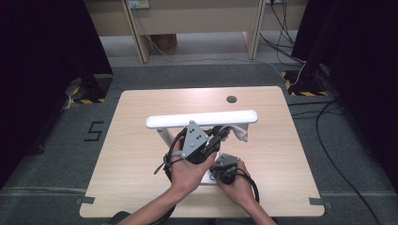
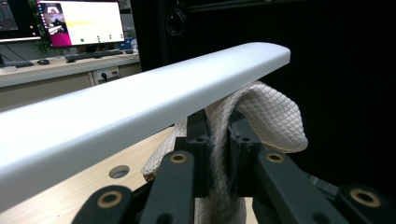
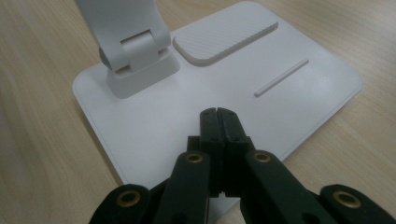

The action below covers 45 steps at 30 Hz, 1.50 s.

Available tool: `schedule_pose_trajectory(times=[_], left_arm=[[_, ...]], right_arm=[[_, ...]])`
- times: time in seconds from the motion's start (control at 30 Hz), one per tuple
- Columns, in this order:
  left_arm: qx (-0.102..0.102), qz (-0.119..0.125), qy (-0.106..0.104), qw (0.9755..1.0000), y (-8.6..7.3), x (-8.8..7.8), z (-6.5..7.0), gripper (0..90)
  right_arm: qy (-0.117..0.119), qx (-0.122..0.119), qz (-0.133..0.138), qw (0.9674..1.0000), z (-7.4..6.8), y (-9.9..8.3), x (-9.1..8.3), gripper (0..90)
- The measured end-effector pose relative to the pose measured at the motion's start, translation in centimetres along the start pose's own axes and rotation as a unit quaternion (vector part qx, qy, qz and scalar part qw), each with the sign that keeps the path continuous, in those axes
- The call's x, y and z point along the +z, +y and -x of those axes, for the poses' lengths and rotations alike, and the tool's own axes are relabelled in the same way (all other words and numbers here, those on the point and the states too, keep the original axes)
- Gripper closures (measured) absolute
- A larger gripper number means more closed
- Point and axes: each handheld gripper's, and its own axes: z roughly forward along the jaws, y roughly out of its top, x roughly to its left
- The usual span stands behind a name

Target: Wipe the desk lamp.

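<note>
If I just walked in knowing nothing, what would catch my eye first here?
Probably the white desk lamp in the middle of the wooden table, its long bar head held level. The left gripper pinches a white woven cloth right under that bar, while the right gripper, jaws shut, presses down on the lamp's flat base.

The lamp's long head (image 2: 140, 100) looks like smooth matt white plastic with a soft sheen along its edge. Its base (image 3: 154, 126) is the same matt white plastic, carrying a finely ribbed pad (image 3: 226, 35). The cloth (image 2: 275, 119) is off-white fabric with a quilted diamond weave, rough to the eye. The desk (image 3: 37, 130) shows pale wood grain, probably laminate. Each claw (image 3: 218, 114) is matt black plastic with brass-coloured rivets.
</note>
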Motion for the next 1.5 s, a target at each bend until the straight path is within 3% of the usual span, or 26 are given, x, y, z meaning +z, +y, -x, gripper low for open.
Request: schedule_pose_trajectory(times=[1.5], left_arm=[[-0.009,0.008,0.015,0.9998,-0.4,-2.3,-1.2,81.2]], right_arm=[[-0.001,-0.002,0.002,1.0000,0.0,0.0,0.0,90.0]])
